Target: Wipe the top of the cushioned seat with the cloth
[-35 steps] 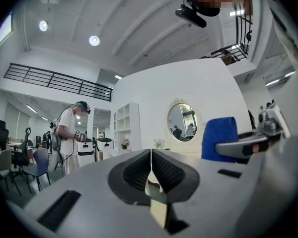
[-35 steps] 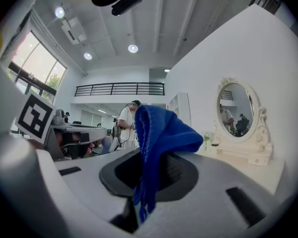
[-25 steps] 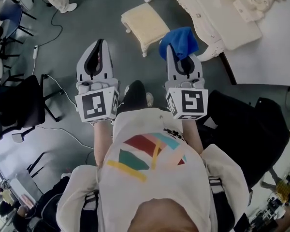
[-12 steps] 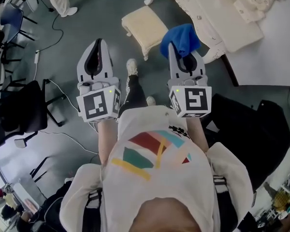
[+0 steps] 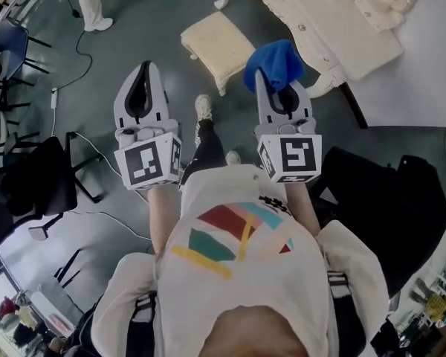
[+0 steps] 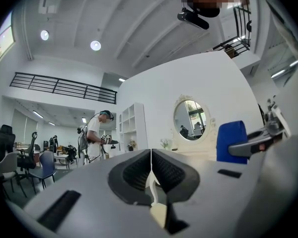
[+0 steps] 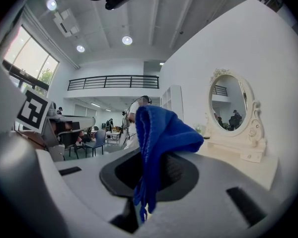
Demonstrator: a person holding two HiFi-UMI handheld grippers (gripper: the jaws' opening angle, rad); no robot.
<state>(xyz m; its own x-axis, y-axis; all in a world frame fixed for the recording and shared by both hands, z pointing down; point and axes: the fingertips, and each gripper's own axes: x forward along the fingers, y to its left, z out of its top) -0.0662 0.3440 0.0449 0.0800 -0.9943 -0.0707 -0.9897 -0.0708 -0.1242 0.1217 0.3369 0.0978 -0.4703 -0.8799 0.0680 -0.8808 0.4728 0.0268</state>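
1. Ahead of the person, on the grey floor (image 5: 134, 21), stands the cushioned seat (image 5: 217, 44), a cream stool. In the head view its long axis runs from upper left to lower right. Its padded top faces up and is bare.
2. The cloth (image 5: 275, 59), blue, is clamped between the fingers of the right gripper (image 5: 276, 88). The right gripper view shows it rising from the fingers and folding over to the right, with a loose end hanging down towards the camera. Its long axis runs up and down in that view.
3. In the head view the cloth shows just right of the seat and does not touch it.
4. The left gripper (image 6: 151, 165) has its fingers pressed together with nothing between them.
5. Both grippers point forward, side by side.
6. Markings: each gripper's cube bears black-and-white square markers. The shirt (image 5: 234, 236) shows coloured stripes, and I can read no lettering.
7. A cream dressing table (image 5: 334, 28) stands right of the seat, with an oval mirror (image 7: 229, 103) above it.
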